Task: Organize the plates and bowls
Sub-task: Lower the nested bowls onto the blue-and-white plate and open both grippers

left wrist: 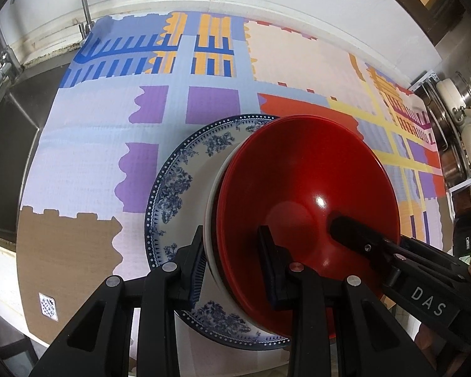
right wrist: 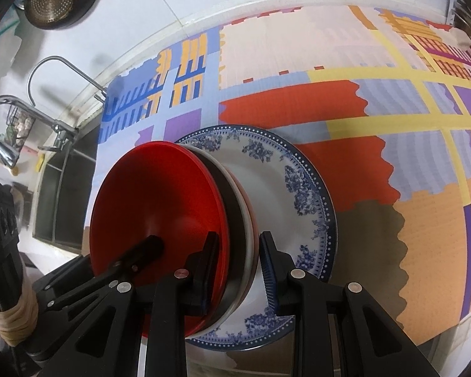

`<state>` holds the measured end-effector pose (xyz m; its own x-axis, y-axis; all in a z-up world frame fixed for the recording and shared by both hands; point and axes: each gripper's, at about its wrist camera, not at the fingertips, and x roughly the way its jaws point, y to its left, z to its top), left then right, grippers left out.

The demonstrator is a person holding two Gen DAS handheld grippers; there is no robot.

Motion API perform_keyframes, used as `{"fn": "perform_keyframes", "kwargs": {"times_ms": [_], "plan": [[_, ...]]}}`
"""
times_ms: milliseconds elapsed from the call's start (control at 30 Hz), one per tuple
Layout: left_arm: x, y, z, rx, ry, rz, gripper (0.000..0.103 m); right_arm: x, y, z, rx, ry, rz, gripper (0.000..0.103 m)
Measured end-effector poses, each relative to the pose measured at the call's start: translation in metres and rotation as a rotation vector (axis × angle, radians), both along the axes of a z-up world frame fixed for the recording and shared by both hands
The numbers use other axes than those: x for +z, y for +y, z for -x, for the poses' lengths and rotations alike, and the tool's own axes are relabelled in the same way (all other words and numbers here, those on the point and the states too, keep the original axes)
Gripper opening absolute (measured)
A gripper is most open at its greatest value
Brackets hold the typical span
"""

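1. Holding a stack of bowls from both sides is the step in hand: the red bowl (left wrist: 307, 188) sits on top, with a white bowl (left wrist: 212, 207) nested under it, and maybe more bowls between them.
2. The stack is over the blue flower plate (left wrist: 172, 188), which lies flat on the bright patterned mat (left wrist: 88, 144) on the worktop (left wrist: 3, 279). I cannot tell if the bottom of the stack touches the plate yet.
3. The left gripper (left wrist: 230, 259) has its jaws only a little way open, closed on the rims of the stack. One finger is inside the red bowl and one is outside the white bowl.
4. The right gripper (right wrist: 238, 265) does the same on the other side of the stack. Its jaws are also nearly shut and pinch the rims.
5. Both grippers point steeply down at the plate, one from each side, so each camera sees the other gripper's finger inside the red bowl.
6. The next move, I think, is to set the stack down gently in the middle of the plate, keeping it level.
7. Then both jaws need to open together so the bowls do not tip or slide.
8. A sink (right wrist: 62, 188) and tap (right wrist: 3, 132) are at the left end of the worktop, well apart from the plate.
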<state>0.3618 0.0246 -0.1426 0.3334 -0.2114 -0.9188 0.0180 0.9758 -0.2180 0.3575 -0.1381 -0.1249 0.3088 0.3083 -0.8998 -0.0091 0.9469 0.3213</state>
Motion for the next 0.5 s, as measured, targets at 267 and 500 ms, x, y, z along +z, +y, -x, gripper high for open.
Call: {"fn": "perform_keyframes", "kwargs": {"times_ms": [267, 500], "plan": [[0.0002, -0.0008, -0.0003, -0.01, -0.007, 0.001, 0.031, -0.0033, 0.0005, -0.0008, -0.001, 0.0, -0.002, 0.028], [0.0037, 0.0013, -0.0011, -0.007, -0.03, 0.005, 0.035, -0.0016, -0.0003, -0.0004, 0.0, -0.013, -0.001, 0.029]]}}
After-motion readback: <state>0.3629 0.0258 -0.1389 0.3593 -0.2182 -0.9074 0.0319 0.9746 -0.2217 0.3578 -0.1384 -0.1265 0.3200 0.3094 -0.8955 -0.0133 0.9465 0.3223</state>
